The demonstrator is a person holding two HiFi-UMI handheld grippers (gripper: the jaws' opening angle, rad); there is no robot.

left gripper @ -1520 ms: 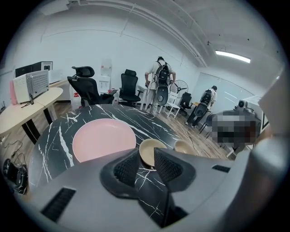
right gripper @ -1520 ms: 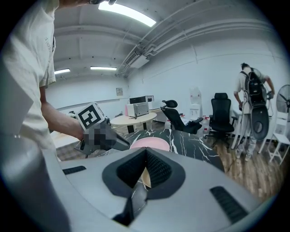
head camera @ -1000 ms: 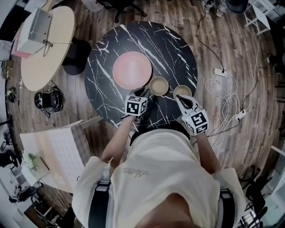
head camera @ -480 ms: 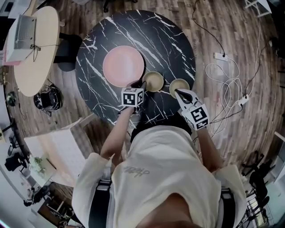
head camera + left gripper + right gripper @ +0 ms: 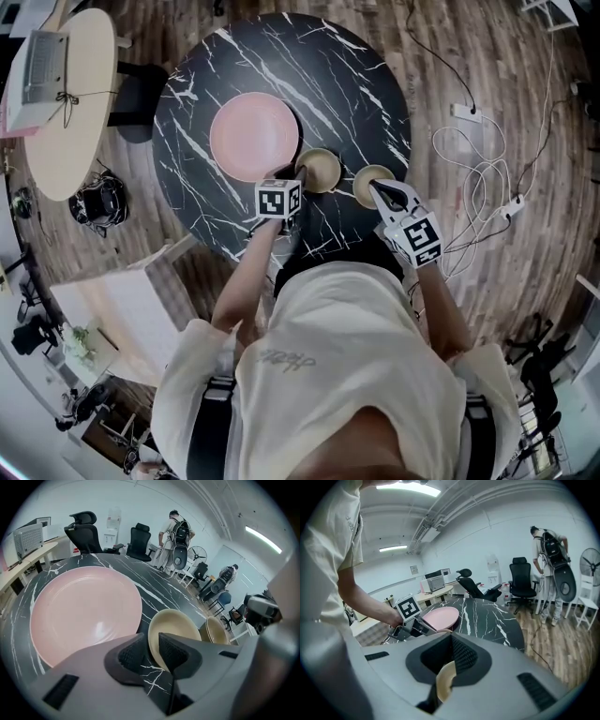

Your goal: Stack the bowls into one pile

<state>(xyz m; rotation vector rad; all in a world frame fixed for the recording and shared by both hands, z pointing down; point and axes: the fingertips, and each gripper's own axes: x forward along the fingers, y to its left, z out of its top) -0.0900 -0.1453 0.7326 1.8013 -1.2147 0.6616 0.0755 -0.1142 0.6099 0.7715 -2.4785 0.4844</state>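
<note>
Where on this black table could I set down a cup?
Free: the table's far part beyond the pink plate, and its far right side. Crowded: the near edge, where the left hand-held gripper straddles the left bowl's rim and the right hand-held gripper grips the right bowl.

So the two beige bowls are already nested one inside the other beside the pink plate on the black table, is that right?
Not nested. The head view shows the left bowl and the right bowl standing side by side, each on its own, beside the pink plate on the black table.
</note>
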